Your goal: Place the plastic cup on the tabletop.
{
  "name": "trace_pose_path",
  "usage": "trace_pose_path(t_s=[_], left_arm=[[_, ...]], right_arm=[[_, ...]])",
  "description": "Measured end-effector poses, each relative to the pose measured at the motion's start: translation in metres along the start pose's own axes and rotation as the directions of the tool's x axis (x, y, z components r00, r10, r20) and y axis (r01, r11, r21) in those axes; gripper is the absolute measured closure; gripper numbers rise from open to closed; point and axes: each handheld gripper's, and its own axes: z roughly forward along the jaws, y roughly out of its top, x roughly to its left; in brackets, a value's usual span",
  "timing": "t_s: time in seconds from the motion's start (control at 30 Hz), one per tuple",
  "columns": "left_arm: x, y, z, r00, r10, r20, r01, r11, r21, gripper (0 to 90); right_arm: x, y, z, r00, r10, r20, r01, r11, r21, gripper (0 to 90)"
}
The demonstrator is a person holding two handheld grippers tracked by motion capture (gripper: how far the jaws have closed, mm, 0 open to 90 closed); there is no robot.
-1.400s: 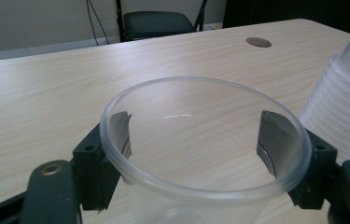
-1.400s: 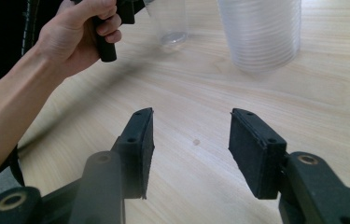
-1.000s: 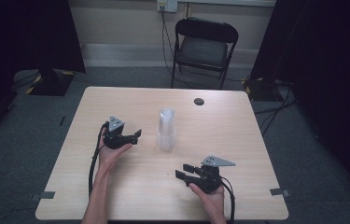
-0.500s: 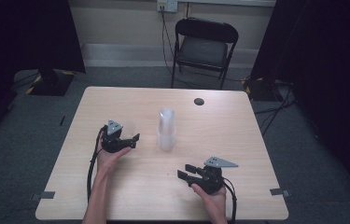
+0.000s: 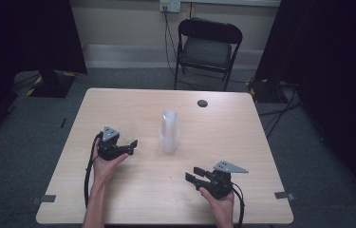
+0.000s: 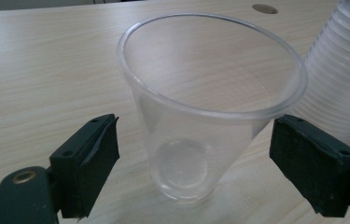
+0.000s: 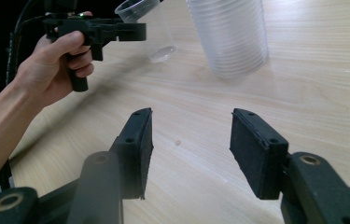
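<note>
One clear cup (image 6: 200, 116) stands mid-frame between your left gripper's (image 6: 196, 158) spread jaws, untouched; your right gripper (image 7: 189, 149) gapes empty, lower right.

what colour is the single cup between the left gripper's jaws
Clear, colourless plastic: the wood table shows through the single cup. Best in the left gripper view.

Left hand-held gripper (image 5: 127, 142) has drifted slightly lower in the high view, toward the left-centre of the frame; its jaws now stand wide apart either side of a single clear plastic cup (image 6: 200, 116), not touching it. Right hand-held gripper (image 5: 195, 177) has eased a little lower-right, jaws parted.
</note>
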Motion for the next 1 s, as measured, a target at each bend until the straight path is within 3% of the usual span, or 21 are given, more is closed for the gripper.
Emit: trace_pose_path(t_s=[0.07, 0.1, 0.17, 0.23, 0.37, 0.5, 0.6, 0.67, 0.83, 1.0], left_arm=[[0.002, -0.002, -0.005, 0.9994, -0.032, 0.016, 0.032, 0.9995, 0.0, 15.5], [0.003, -0.002, -0.006, 0.9992, -0.037, 0.015, 0.036, 0.999, 0.026, 15.6], [0.002, -0.003, -0.009, 0.9994, -0.032, -0.012, 0.033, 0.9984, 0.047, 15.9], [0.003, -0.005, -0.014, 0.9992, -0.036, -0.015, 0.036, 0.9987, 0.036, 16.3], [0.003, -0.011, -0.023, 0.9967, -0.081, -0.009, 0.081, 0.9963, 0.028, 16.7], [-0.001, -0.017, -0.033, 0.9956, -0.092, -0.015, 0.093, 0.9956, 0.017, 19.4], [-0.006, -0.019, -0.04, 0.9972, -0.073, -0.014, 0.073, 0.997, 0.025, 19.4], [-0.01, -0.021, -0.045, 0.9958, -0.091, 0.003, 0.091, 0.9958, 0.005, 19.3], [-0.019, -0.025, -0.056, 0.9992, -0.039, 0.0, 0.039, 0.9991, 0.014, 16.7], [-0.03, -0.033, -0.064, 0.999, -0.024, 0.038, 0.024, 0.9997, 0.002, 15.7]], right_arm=[[-0.001, 0.0, -0.001, 0.9999, 0.005, 0.012, -0.005, 1.0, -0.003, 46.5], [-0.002, 0.0, -0.001, 0.9999, 0.007, 0.012, -0.007, 1.0, -0.005, 45.5], [-0.002, -0.001, -0.002, 0.9997, 0.01, 0.022, -0.01, 1.0, -0.011, 44.1], [-0.002, 0.0, -0.003, 0.9996, 0.01, 0.025, -0.01, 1.0, -0.016, 42.7], [-0.003, 0.001, -0.007, 0.9987, 0.001, 0.05, 0.0, 1.0, -0.019, 40.5], [-0.003, 0.0, -0.008, 0.9981, -0.008, 0.062, 0.009, 1.0, -0.018, 39.3], [-0.004, 0.0, -0.008, 0.998, -0.005, 0.063, 0.006, 1.0, -0.016, 37.9], [-0.004, -0.001, -0.007, 0.9982, -0.005, 0.06, 0.005, 1.0, -0.015, 37.3], [-0.004, -0.002, -0.009, 0.9977, -0.004, 0.068, 0.005, 1.0, -0.015, 36.4], [-0.004, -0.003, -0.011, 0.9977, -0.007, 0.067, 0.008, 1.0, -0.019, 36.3]])
